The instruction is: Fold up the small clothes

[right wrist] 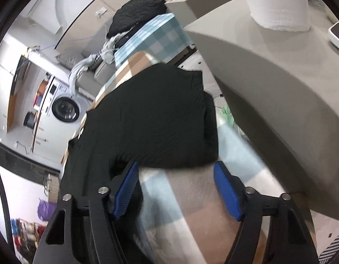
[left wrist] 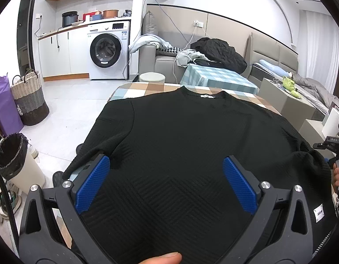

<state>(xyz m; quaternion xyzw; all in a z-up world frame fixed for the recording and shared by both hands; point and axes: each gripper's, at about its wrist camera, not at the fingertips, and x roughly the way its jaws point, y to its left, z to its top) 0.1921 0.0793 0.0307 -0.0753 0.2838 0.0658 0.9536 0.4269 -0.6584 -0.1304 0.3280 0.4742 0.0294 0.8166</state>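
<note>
Spread wide on the left gripper (left wrist: 166, 176), blue pads (left wrist: 92, 184) apart, gripping nothing. Between and beyond them, a black sweater (left wrist: 180, 136) laid flat, collar at the far end, on a checked tablecloth (left wrist: 145, 88). Beneath the jaws, a thumb tip (left wrist: 163, 258). Parted as well on the right gripper (right wrist: 176, 189), holding nothing; bare checked cloth between its pads (right wrist: 227, 194), the sweater's folded edge just ahead, its fabric draped past the left-hand pad.
</note>
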